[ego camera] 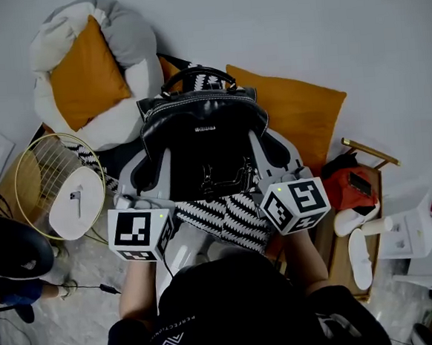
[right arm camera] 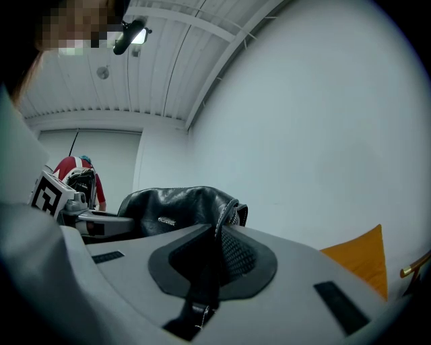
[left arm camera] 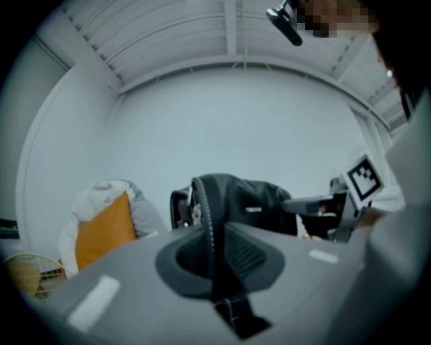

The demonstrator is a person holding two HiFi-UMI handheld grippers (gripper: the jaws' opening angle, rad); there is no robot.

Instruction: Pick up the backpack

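A black leather backpack point(ego camera: 202, 143) hangs in front of the person, held up between the two grippers by its shoulder straps. Its carry handle point(ego camera: 197, 74) points away from the person, and its back panel faces the head camera.

The left gripper point(left arm camera: 214, 266) has its jaws closed on the left-hand strap point(left arm camera: 202, 202). The stitched black band runs up between the dark pads and arches over toward the bag's body. The right gripper point(right arm camera: 207, 269) is clamped the same way on the right-hand strap point(right arm camera: 224, 222), which stands edge-on between its pads. Both tools point level, and their marker cubes point(ego camera: 140, 233) sit close to the person's torso on either side of the bag.

Below the backpack lies a black-and-white zigzag fabric point(ego camera: 227, 215). An orange cushion point(ego camera: 300, 109) rests against the wall behind it.

At upper left of the head view sits a grey-and-white beanbag point(ego camera: 116, 42) with a second orange cushion point(ego camera: 86, 78) on it. Just beside that stands a gold wire table point(ego camera: 48, 174) with a round white top.

On the right, a wooden bench point(ego camera: 341, 247) carries a red item point(ego camera: 351, 187) and white slippers point(ego camera: 359, 257).

The right gripper view also shows a person in red point(right arm camera: 79, 176) far off across the room.
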